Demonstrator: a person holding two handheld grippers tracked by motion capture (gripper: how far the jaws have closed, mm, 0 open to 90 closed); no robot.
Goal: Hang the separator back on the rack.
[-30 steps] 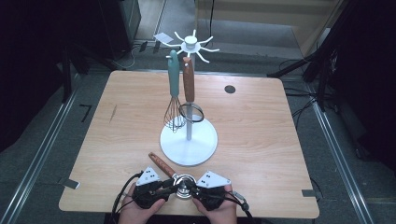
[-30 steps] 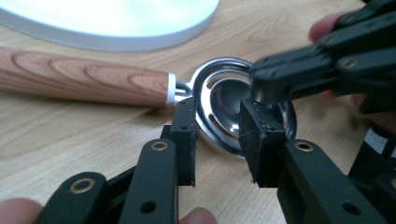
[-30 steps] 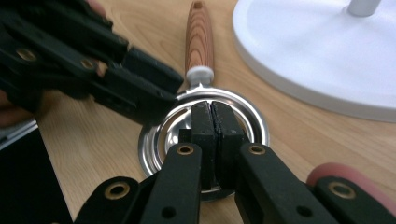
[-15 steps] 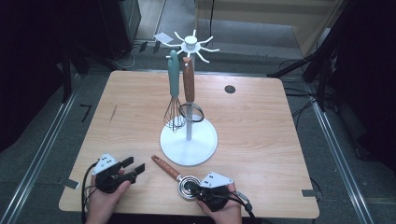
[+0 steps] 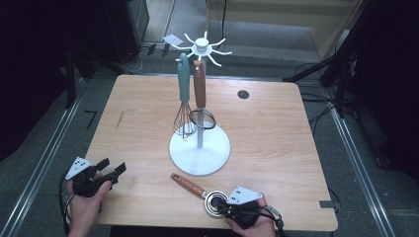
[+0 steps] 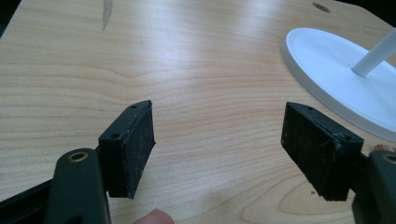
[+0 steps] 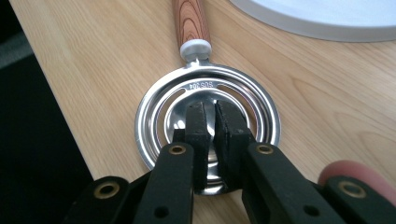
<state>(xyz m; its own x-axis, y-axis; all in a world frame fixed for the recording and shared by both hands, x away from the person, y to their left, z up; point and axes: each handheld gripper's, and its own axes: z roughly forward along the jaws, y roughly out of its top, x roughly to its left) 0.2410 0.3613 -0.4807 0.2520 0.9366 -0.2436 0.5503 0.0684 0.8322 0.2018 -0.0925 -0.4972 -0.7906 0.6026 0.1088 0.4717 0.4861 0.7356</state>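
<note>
A wooden-handled utensil with a round slotted steel head (image 5: 215, 202) is seen lying flat on the desk (image 5: 276, 143) near its front edge, its handle angled away toward the white round base of the utensil stand (image 5: 199, 150). The right hand-held gripper (image 5: 223, 206) is placed over that steel head; in the right gripper view its two black pads (image 7: 200, 122) are seen nearly together, with only a thin gap between them, closed on the raised centre of the slotted head (image 7: 208, 121), and they have just been opening slightly. The handle's white collar is seen just beyond the pads in that view, with the edge of the stand's base further off. The left hand-held gripper (image 5: 114, 168) is held at the front left part of the desk, well apart from the utensil, and its jaws have just been opening; in the left gripper view its pads (image 6: 137, 140) are seen standing wide apart over bare wood, with nothing between them. On the stand, a teal-handled whisk (image 5: 184, 98) and a brown-handled utensil with a wire ring (image 5: 200, 101) are hung side by side from the white hooks at the top.
</note>
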